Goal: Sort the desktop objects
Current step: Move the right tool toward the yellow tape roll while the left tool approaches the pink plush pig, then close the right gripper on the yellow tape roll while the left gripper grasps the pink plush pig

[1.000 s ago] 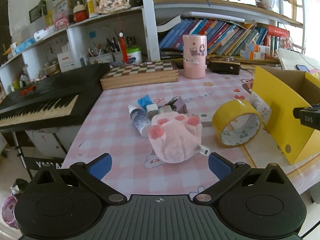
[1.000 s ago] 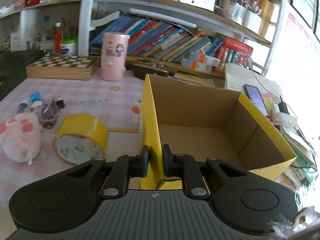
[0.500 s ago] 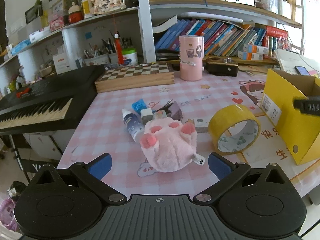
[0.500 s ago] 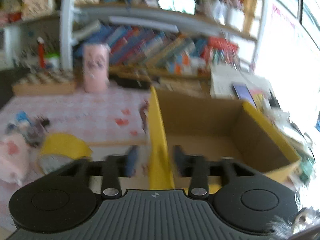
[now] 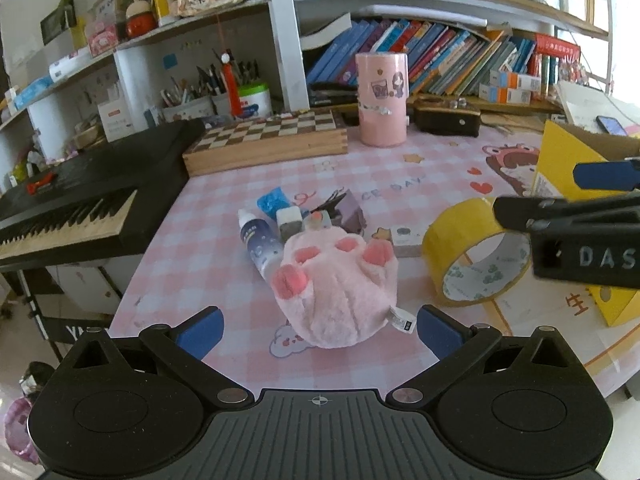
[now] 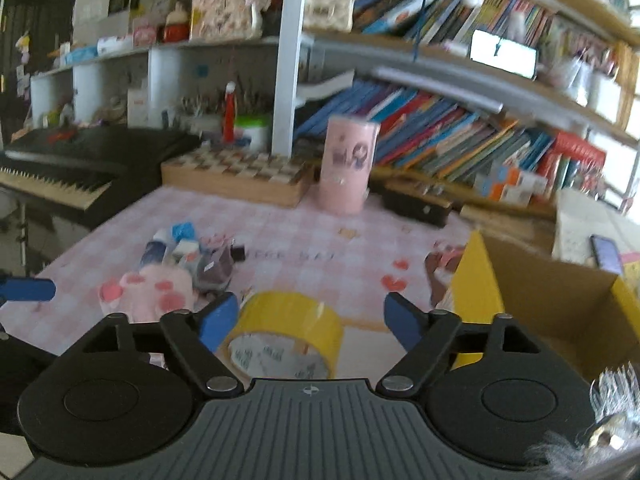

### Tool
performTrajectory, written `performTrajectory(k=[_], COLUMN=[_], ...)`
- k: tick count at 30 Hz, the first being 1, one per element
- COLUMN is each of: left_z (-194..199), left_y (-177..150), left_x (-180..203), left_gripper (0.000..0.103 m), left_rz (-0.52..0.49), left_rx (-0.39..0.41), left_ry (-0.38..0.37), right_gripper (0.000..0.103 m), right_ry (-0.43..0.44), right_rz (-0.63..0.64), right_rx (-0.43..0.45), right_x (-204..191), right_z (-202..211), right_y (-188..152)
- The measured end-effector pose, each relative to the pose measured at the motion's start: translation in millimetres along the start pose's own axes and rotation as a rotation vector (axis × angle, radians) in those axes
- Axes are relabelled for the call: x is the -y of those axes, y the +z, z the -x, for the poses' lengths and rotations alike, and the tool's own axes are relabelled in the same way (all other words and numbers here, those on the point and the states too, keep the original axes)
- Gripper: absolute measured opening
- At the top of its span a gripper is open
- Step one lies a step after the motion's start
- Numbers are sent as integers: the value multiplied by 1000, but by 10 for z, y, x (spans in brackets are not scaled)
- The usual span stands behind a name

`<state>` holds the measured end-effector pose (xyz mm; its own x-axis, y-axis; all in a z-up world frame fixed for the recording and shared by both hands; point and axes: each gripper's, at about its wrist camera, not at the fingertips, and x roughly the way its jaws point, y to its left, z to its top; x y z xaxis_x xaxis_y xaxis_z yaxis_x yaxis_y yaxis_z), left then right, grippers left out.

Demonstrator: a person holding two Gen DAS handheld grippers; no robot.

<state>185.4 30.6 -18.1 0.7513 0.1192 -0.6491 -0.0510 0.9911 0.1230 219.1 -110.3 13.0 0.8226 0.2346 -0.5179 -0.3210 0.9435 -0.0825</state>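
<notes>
Jaws spread wide and empty on both tools. The left gripper (image 5: 320,326) frames the pink plush toy (image 5: 340,288) at lower centre of its view, the toy lying just ahead between the blue pads. The right gripper (image 6: 312,318) frames the yellow tape roll (image 6: 286,336) at lower centre; the yellow box (image 6: 560,300) sits at right.

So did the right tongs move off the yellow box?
Yes. The right tongs let go of the yellow box wall and swung left; they now hang open over the yellow tape roll.
</notes>
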Motion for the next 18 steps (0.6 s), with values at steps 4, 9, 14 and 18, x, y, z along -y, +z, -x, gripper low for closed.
performTrajectory(k=[4,9,14,18], left_z=[-93,-238,-417,-541], left_y=[18,72,126,152], left_x=[16,48,72,112], left_gripper=[103,103,103,103], left_rz=[-14,-38,-51,-69], left_rx=[-21,-33,-52,-59], left_ry=[-4,-3,1,6], right_gripper=[86,92,95,97], right_ry=[18,64,106,125], right_rz=[-17,-50,-82,-95], right_rx=[-84,-172,-237,-266], right_x=[-9,7,15,13], right_z=[-205,-456,-691,-822], right_y=[-33,-70,-61,-39])
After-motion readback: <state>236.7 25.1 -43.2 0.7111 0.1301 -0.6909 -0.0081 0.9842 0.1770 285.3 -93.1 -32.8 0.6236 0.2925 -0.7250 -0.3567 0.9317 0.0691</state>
